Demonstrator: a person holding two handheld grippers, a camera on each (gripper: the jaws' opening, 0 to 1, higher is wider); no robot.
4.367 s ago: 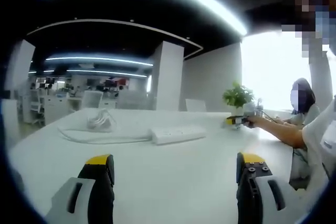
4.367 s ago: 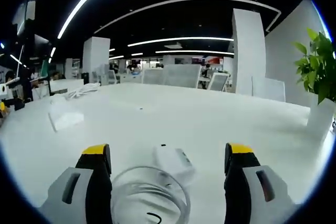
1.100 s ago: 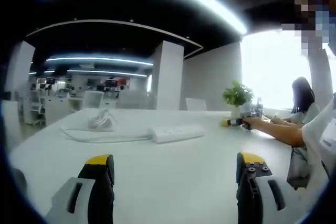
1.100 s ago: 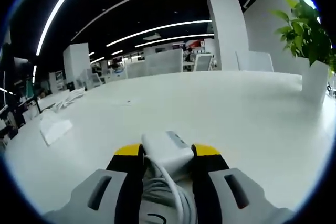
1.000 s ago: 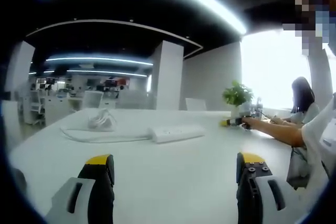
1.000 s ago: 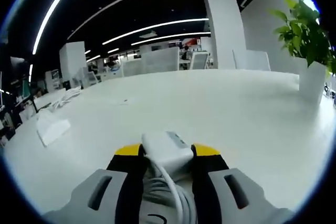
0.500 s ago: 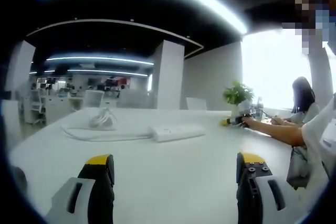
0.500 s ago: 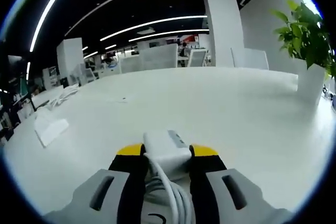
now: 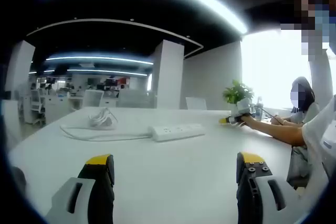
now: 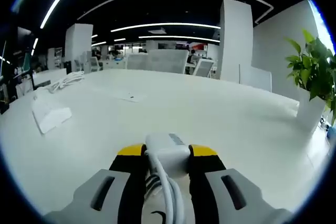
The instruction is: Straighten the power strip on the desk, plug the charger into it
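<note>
A white power strip (image 9: 177, 131) lies on the white desk (image 9: 173, 177), askew, its white cord (image 9: 94, 135) running left to a coiled bundle (image 9: 102, 120). My left gripper (image 9: 173, 174) hovers open near the desk's front, well short of the strip. In the right gripper view the strip (image 10: 49, 115) lies far off at the left. My right gripper (image 10: 166, 153) is shut on a white charger (image 10: 167, 153), whose looped white cable (image 10: 167, 192) trails back between the jaws. The right gripper (image 9: 233, 120) also shows small at the right of the left gripper view, held by a person's arm (image 9: 273, 132).
A potted green plant (image 10: 315, 85) stands at the desk's right edge, also seen as a plant (image 9: 237, 95) beyond the strip. A small scrap (image 10: 128, 97) lies mid-desk. A seated person (image 9: 302, 100) is at the far right. White chairs (image 10: 168, 61) line the far side.
The right gripper, open over the charger 4.4 s ago, has shut on it and lifted it, swinging left so the plant slid right. The left gripper stays open and nearly still.
</note>
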